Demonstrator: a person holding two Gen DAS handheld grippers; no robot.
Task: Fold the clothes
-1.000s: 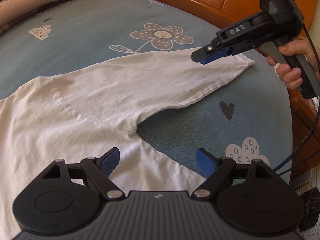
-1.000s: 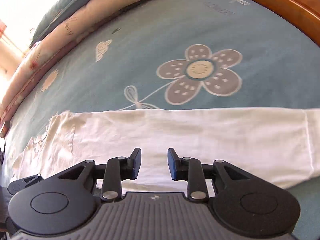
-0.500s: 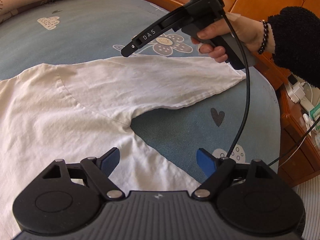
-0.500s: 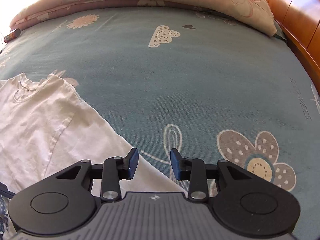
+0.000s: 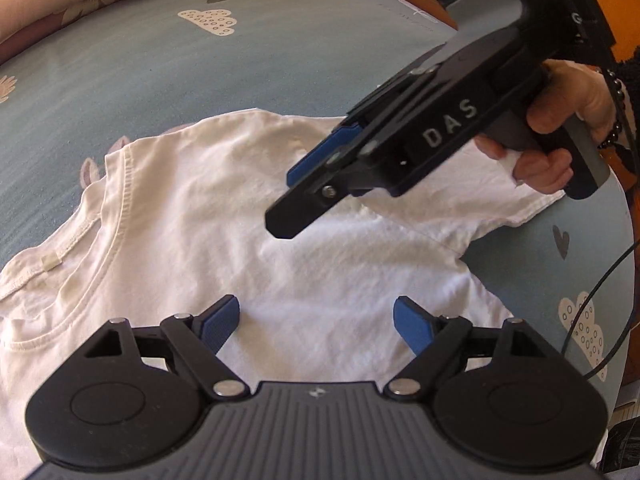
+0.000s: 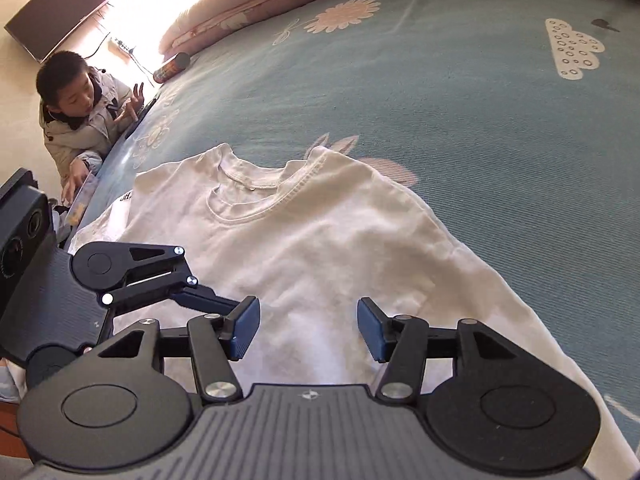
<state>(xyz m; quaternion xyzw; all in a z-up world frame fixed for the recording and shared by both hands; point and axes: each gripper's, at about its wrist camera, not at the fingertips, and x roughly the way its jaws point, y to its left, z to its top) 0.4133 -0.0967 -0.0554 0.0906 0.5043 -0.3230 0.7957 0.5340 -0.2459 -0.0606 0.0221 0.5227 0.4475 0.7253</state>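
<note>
Both over the white T-shirt below its collar: left gripper wide and empty, right gripper opening on nothing; I'd pinch a shoulder seam next.

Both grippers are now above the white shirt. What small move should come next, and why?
Probably lower the right gripper onto the shirt near its shoulder and pinch there. Its jaws are opening with nothing between them, the left gripper is open and empty too, and the shirt lies flat and unfolded on the bed.
</note>
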